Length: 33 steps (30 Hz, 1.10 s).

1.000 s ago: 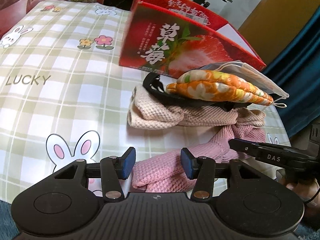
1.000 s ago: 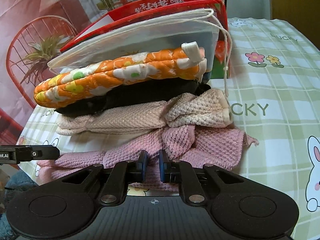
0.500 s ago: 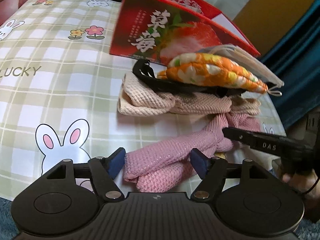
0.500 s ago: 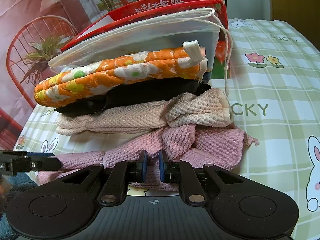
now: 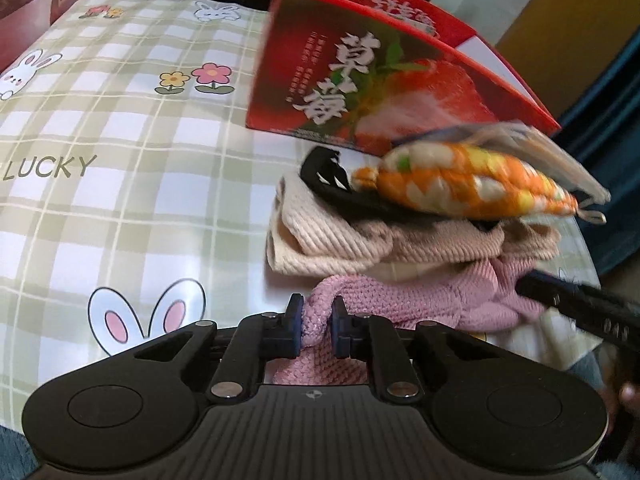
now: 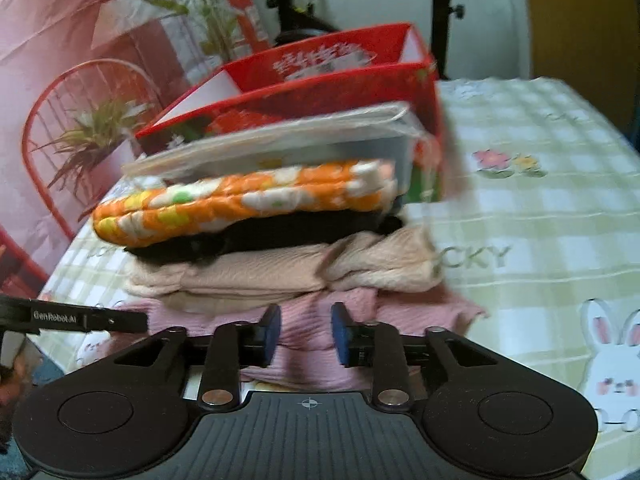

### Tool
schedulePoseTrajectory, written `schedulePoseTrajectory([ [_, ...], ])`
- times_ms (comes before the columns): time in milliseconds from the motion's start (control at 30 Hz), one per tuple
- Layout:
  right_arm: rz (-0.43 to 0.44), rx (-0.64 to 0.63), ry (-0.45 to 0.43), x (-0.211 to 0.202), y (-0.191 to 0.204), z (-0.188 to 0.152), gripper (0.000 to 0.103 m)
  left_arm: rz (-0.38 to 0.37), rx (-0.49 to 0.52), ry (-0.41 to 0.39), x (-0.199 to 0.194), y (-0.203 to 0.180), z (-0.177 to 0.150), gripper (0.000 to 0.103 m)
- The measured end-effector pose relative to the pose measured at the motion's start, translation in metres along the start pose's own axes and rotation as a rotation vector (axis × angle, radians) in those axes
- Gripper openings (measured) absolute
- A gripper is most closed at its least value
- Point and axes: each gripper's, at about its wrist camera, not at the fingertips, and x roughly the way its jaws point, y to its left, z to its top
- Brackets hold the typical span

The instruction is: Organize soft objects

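A stack of soft things lies on the checked tablecloth (image 5: 120,184): a pink knit cloth (image 5: 404,300) at the bottom, a beige cloth (image 5: 320,240), a black item (image 5: 332,184), an orange flowered pad (image 5: 472,184) and a pale drawstring bag (image 6: 280,140) on top. My left gripper (image 5: 316,326) is shut on a bunched end of the pink cloth. In the right wrist view my right gripper (image 6: 305,334) stands partly apart, its jaws opening, with the pink cloth (image 6: 308,320) between the fingers but not pressed.
A red strawberry box (image 5: 380,84) stands open right behind the stack. The other gripper's finger (image 5: 580,308) crosses the right of the left wrist view. A red wire chair with a plant (image 6: 84,128) stands beyond the table's far edge.
My left gripper went from open around the pink cloth's end to shut on it. My right gripper, earlier shut on the pink cloth, has parted its jaws and let it go.
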Motion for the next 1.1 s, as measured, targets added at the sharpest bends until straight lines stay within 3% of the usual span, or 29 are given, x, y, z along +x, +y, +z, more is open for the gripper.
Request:
schedulePoseTrajectory([
  [200, -0.027, 0.002, 0.054, 0.019, -0.002, -0.001, 0.061, -0.039, -0.093, 0.011, 0.000, 0.011, 0.021, 0.014],
  [300, -0.040, -0.021, 0.083, 0.032, 0.000, -0.004, 0.063, -0.046, -0.119, 0.011, -0.002, 0.011, 0.028, 0.014],
  [533, -0.041, -0.076, 0.077, 0.034, 0.009, -0.008, 0.060, 0.012, -0.058, -0.017, -0.002, 0.000, 0.019, 0.015],
  [600, -0.037, -0.065, 0.072, 0.033, 0.008, -0.008, 0.058, 0.011, -0.050, -0.025, -0.003, -0.001, 0.015, 0.020],
  [667, -0.029, -0.066, 0.070, 0.033, 0.008, -0.008, 0.054, 0.006, -0.044, -0.033, -0.007, -0.001, 0.010, 0.041],
  [733, -0.021, -0.074, 0.071, 0.032, 0.010, -0.011, 0.050, -0.002, -0.044, -0.041, -0.009, -0.001, 0.005, 0.054],
  [900, 0.012, -0.080, 0.082, 0.032, 0.016, -0.012, 0.031, -0.011, -0.043, -0.030, -0.002, -0.001, -0.005, 0.054],
  [1100, 0.049, -0.066, 0.088, 0.032, 0.014, -0.013, 0.024, -0.007, -0.055, -0.062, -0.002, 0.002, -0.012, 0.048],
])
